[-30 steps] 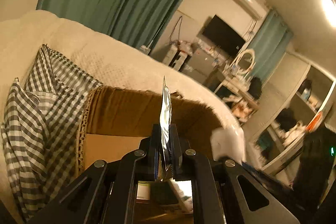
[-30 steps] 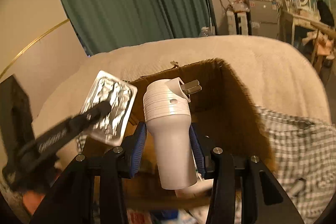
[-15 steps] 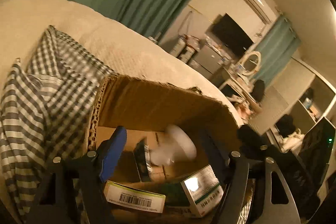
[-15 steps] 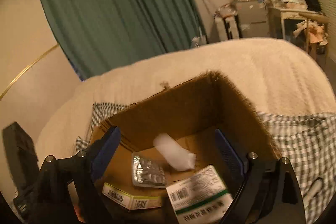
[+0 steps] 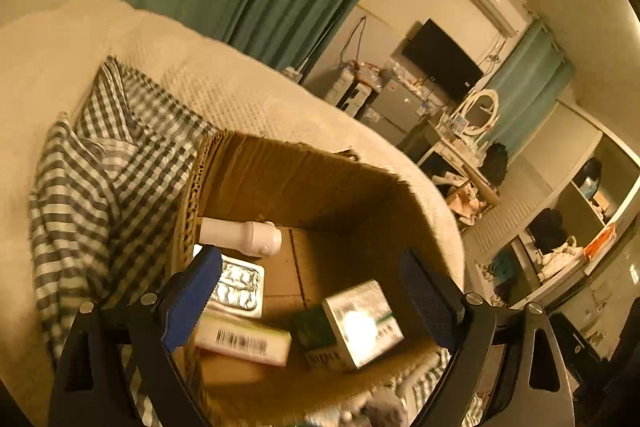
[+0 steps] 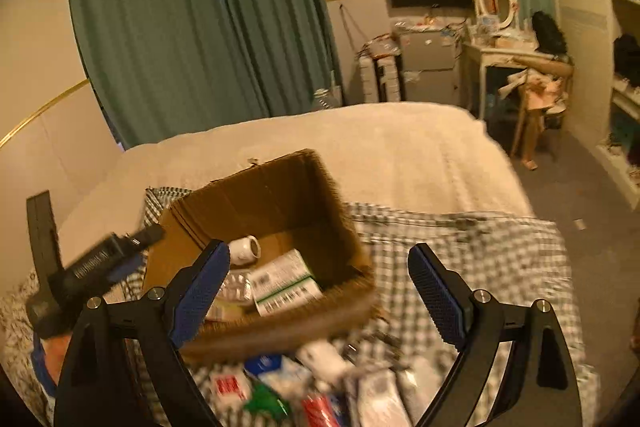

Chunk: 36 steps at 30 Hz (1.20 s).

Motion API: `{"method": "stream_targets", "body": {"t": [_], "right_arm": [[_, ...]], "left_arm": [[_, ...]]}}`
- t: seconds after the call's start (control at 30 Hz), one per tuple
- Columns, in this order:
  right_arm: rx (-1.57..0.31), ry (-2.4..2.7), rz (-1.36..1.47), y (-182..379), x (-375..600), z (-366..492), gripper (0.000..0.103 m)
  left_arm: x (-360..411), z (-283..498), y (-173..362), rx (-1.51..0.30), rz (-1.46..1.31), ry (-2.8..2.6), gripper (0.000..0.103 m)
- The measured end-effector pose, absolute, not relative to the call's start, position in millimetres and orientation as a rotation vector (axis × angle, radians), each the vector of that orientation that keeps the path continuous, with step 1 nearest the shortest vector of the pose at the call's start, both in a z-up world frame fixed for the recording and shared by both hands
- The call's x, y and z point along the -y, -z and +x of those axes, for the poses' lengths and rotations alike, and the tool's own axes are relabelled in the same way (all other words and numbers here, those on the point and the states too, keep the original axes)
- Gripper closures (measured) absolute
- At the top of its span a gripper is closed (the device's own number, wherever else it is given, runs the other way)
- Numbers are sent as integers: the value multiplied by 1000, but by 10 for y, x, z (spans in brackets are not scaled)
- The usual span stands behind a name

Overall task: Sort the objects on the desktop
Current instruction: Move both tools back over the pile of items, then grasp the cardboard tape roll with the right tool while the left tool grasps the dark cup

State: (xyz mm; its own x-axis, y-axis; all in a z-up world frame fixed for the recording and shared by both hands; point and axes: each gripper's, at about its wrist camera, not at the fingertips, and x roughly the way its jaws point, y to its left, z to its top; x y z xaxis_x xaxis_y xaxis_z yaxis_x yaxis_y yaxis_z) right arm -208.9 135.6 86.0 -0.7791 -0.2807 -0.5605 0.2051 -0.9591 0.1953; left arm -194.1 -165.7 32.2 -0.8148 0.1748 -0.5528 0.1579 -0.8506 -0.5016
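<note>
A brown cardboard box point(image 5: 296, 183) point(image 6: 280, 187) sits on a checked cloth on the bed. Inside it lie a white plug adapter point(image 5: 240, 237) point(image 6: 245, 250), a foil blister pack point(image 5: 238, 285) point(image 6: 237, 286), a green-and-white carton point(image 5: 360, 323) point(image 6: 286, 281) and a flat pale carton with a barcode point(image 5: 244, 341). My left gripper point(image 5: 310, 297) hangs open over the box with nothing in it. My right gripper point(image 6: 318, 293) is open too, higher and nearer the box's front rim. The left gripper's black body point(image 6: 96, 263) shows at the left of the right wrist view.
Several loose packets and tubes point(image 6: 316, 387) lie blurred on the checked cloth point(image 6: 460, 251) point(image 5: 104, 187) in front of the box. A cream blanket point(image 6: 380, 143) covers the bed beyond. Green curtains, a TV, a dressing table and shelves stand further back.
A second ago my left gripper held the blister pack and my right held the white adapter. Both opened and dropped them into the box. The right gripper has since pulled back and up.
</note>
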Motion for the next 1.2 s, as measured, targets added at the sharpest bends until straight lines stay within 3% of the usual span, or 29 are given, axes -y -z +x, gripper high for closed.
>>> {"method": "stream_targets", "body": {"t": [0.2, 0.47, 0.6, 0.83, 1.0, 1.2], "right_arm": [[170, 2801, 834, -1165, -1726, -1390, 12], [85, 2843, 816, -1215, -1891, -634, 12], [110, 2835, 905, -890, -1957, -377, 12], [13, 2744, 1042, -178, -1869, -144, 12], [-45, 2648, 1168, 338, -1772, -89, 12], [-94, 2562, 1245, 639, -1628, -206, 12]], "left_arm": [[1430, -1247, -708, 733, -952, -2905, 0], [962, -633, -453, 528, -1157, -2848, 0], [757, -420, -79, 503, -1309, -2804, 0], [558, -210, 634, 631, -1455, -2800, 0], [460, -251, 778, 535, -1455, -2911, 0], [435, -468, 1141, 500, -1733, -2811, 0]]}}
